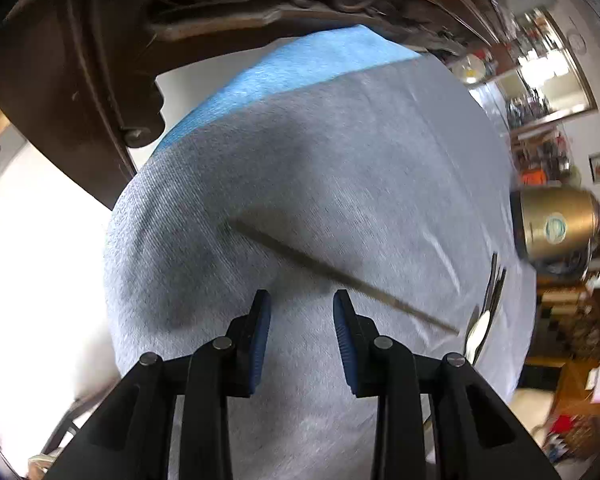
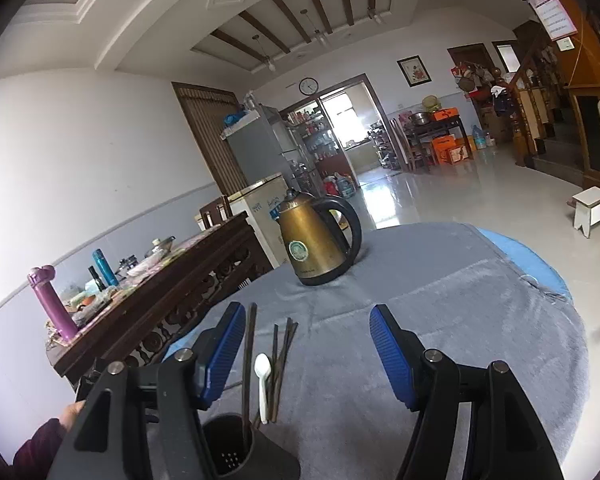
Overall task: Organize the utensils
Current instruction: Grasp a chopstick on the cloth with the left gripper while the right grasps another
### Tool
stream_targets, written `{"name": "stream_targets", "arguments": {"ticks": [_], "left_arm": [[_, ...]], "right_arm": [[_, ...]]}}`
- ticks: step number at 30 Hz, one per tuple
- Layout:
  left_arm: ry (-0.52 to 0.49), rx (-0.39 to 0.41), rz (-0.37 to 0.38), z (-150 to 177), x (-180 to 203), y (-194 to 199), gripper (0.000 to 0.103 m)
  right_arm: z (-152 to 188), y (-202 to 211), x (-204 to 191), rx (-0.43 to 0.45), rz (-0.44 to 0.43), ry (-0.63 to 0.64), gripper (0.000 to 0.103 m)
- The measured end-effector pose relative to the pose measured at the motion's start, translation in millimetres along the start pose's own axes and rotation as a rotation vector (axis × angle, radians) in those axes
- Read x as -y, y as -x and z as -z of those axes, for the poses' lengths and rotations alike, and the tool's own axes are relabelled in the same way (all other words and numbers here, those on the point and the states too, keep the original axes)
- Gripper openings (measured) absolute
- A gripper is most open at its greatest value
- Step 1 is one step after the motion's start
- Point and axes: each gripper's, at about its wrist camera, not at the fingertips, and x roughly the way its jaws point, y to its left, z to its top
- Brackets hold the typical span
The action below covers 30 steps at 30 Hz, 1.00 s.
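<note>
In the left wrist view, one brown chopstick [image 1: 340, 278] lies slantwise on the grey cloth [image 1: 340, 160], just beyond the fingertips. My left gripper [image 1: 301, 312] points down at the cloth, jaws a little apart with nothing between them. A metal fork and spoon [image 1: 485, 312] show at the right edge. In the right wrist view, a black utensil holder [image 2: 236, 448] stands low and close, with dark chopsticks [image 2: 282, 344] and a white spoon [image 2: 263, 384] upright in it. My right gripper [image 2: 308, 344] is wide open above the holder, its pads touching nothing.
A gold kettle [image 2: 316, 240] stands further back on the cloth. A dark wooden sideboard [image 2: 172, 280] with a purple flask [image 2: 52, 300] and bottles runs along the left. Carved dark wooden furniture [image 1: 80, 60] is beyond the table edge. A hand [image 2: 74, 410] shows at lower left.
</note>
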Motion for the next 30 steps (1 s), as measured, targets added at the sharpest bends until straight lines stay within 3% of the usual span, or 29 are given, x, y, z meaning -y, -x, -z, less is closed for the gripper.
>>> {"name": "stream_targets", "arguments": {"ticks": [6,11,24,29,30], "left_arm": [[0.026,0.006,0.022,-21,7,-8,0.032],[-0.012,0.008,0.027,-29,31,-22,0.032],[-0.283,0.050,-0.075,-54,137,-70,0.030],[-0.463,0.035,-0.112,-49,185,-91,0.016],[-0.517,0.044,-0.125,-45,194,-94,0.014]], "right_arm": [[6,2,5,-0.019,0.019,-0.005,0.069],[9,-10,13,-0.043,0.042,-0.024,0.069],[30,-57,55,-0.159,0.133,-0.120,0.069],[30,-93,67,-0.240,0.129,-0.136,0.068],[28,-111,69,-0.290,0.103,-0.144,0.067]]}}
